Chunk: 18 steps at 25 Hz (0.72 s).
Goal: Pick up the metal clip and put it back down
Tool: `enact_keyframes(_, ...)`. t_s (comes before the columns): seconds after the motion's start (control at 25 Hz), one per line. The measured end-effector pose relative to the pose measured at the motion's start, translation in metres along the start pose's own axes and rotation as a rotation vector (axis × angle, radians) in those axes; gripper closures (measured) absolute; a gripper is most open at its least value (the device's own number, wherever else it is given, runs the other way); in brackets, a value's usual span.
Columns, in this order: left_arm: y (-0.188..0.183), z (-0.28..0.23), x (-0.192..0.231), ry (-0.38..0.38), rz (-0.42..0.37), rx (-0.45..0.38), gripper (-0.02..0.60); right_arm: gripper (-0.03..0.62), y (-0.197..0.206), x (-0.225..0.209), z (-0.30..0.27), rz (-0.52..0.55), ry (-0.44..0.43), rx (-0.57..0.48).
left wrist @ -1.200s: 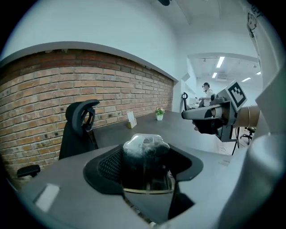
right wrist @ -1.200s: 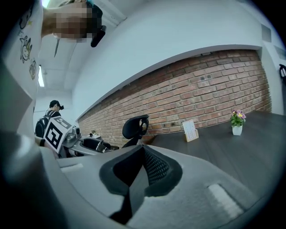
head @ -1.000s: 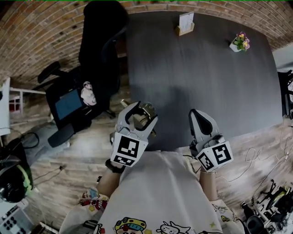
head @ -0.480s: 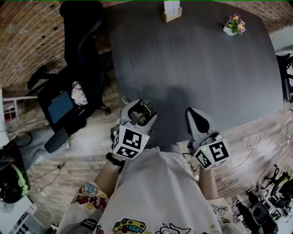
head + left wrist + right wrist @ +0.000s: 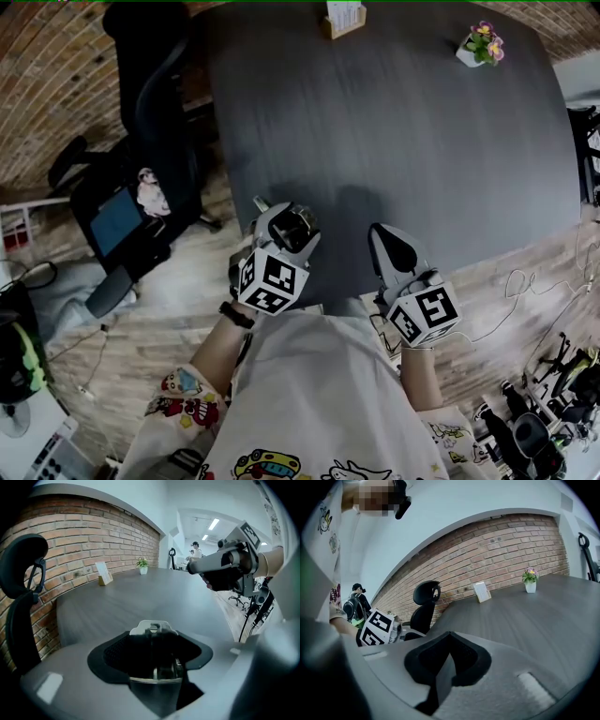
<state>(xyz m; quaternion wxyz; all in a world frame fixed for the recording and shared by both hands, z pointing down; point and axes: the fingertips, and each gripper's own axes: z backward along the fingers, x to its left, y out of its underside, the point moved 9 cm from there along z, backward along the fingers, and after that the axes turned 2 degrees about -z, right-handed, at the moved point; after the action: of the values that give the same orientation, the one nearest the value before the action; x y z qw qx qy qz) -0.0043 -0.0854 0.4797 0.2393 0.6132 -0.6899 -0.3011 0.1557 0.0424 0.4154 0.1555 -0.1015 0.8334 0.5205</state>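
The metal clip (image 5: 300, 225) sits between the jaws of my left gripper (image 5: 286, 221), which is shut on it just over the near edge of the dark table (image 5: 394, 141). In the left gripper view the clip's silver tab (image 5: 153, 627) sticks up between the black pads (image 5: 117, 653), held off the tabletop. My right gripper (image 5: 387, 242) hovers beside it over the same edge, shut with nothing in it. Its pads (image 5: 464, 658) meet in the right gripper view. The right gripper (image 5: 227, 564) also shows at the upper right of the left gripper view.
A black office chair (image 5: 145, 103) stands at the table's left side, against a brick wall. A small card stand (image 5: 343, 17) and a flower pot (image 5: 480, 45) rest at the table's far end. Cables (image 5: 530, 295) lie on the wooden floor at right.
The head view has drifted, so the table sits further left and up in the picture. Both grippers stay near the table's front edge, and the left one keeps hold of the clip.
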Motion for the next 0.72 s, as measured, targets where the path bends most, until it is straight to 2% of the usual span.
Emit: enact_keyframes(0.72, 0.007, -0.027, -0.005, 0.015, -0.023, 0.029, 0.27, 0.592, 0.008, -0.012, -0.007, -0.029, -0.002, 0.038)
